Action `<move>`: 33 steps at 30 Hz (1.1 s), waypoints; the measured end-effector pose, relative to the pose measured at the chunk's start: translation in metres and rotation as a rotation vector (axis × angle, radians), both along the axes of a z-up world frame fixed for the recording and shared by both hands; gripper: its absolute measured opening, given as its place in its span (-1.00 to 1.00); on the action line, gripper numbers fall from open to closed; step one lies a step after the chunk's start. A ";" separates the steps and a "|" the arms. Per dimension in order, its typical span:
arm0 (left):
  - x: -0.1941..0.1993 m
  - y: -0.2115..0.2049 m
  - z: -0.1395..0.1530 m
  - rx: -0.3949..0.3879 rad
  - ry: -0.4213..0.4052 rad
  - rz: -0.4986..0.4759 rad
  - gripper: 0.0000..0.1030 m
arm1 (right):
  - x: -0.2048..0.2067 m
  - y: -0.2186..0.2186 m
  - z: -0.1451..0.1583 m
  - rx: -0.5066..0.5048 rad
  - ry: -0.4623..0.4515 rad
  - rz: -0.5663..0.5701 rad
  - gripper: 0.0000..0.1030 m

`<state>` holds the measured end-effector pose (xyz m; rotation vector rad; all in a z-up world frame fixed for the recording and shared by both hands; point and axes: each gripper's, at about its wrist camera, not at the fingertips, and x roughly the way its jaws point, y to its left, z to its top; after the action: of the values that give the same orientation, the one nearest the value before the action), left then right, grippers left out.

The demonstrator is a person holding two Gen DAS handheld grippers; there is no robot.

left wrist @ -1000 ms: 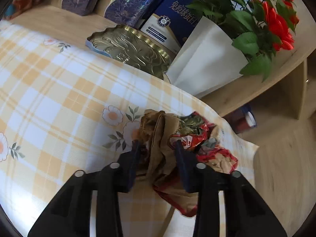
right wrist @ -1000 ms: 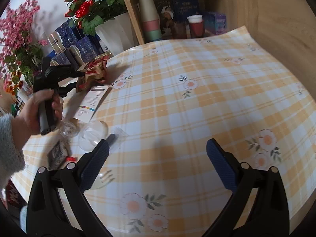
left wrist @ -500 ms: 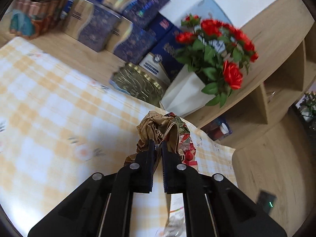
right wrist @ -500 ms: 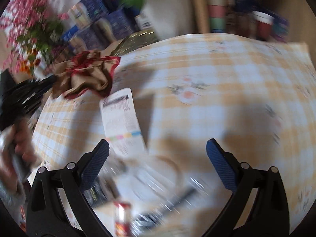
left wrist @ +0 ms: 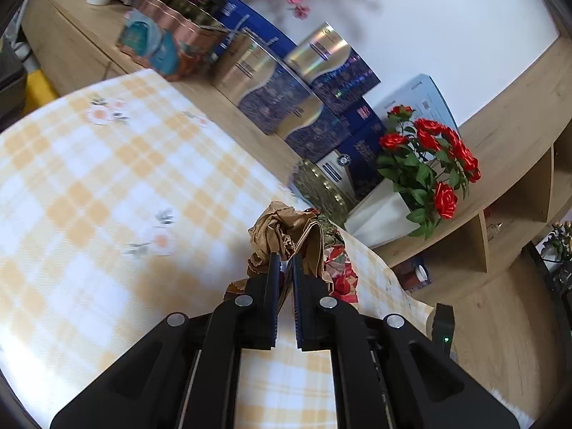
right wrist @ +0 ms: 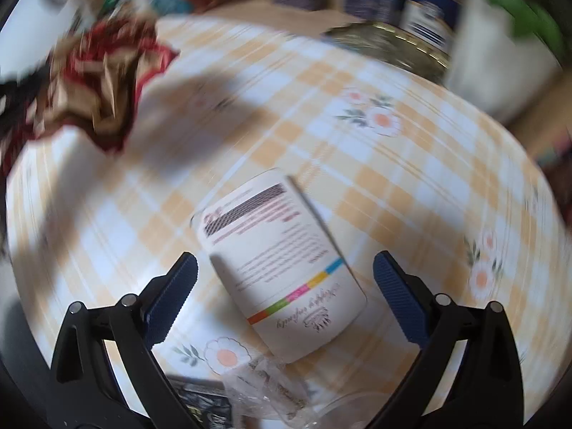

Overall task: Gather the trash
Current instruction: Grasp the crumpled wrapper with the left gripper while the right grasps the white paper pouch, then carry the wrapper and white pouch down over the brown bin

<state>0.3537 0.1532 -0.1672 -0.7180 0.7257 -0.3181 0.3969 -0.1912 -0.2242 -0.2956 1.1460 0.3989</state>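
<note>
Two grippers work over the checked tablecloth (left wrist: 89, 186); the left gripper (left wrist: 285, 261) pinches a crumpled paper wrapper (left wrist: 286, 228), lifted above it. The right gripper (right wrist: 285, 275) hangs wide apart, empty, over a white printed packet (right wrist: 282, 264) lying flat on that cloth.

- Left gripper (left wrist: 284, 261): jaws drawn almost together, only a narrow slit between the pads, clamped on the crumpled wrapper (left wrist: 286, 228).
- Left gripper attitude — pitched moderately downward, the two black arms converging symmetrically from the lower frame edge.
- Right gripper (right wrist: 284, 271): jaws spread wide, blue ribbed pads (right wrist: 171, 293) well apart, nothing pressed between them.
- Right gripper attitude — aimed steeply downward; its view is heavily smeared.
- The hands bearing the grippers cannot be made out in either view.
</note>
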 end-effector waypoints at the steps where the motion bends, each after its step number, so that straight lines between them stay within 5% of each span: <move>1: -0.005 0.004 0.000 0.008 -0.001 0.000 -0.86 | 0.001 0.005 -0.003 -0.029 0.010 0.044 0.88; 8: -0.036 0.015 -0.003 0.004 -0.005 -0.028 -0.86 | 0.010 0.002 -0.016 -0.006 0.080 0.056 0.75; 12: -0.045 0.008 0.003 0.013 -0.019 -0.044 -0.86 | 0.002 -0.002 -0.009 0.028 0.065 0.046 0.37; 22: -0.081 -0.016 0.031 0.035 -0.066 -0.093 -0.86 | -0.049 -0.030 0.053 0.209 -0.186 -0.110 0.22; 33: -0.153 -0.043 0.060 0.063 -0.095 -0.168 -0.86 | -0.152 -0.066 0.109 0.385 -0.302 -0.196 0.20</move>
<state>0.2003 0.1106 -0.1069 -0.5799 0.7045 -0.4774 0.2451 -0.2567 -0.1155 0.0930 0.7733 0.3779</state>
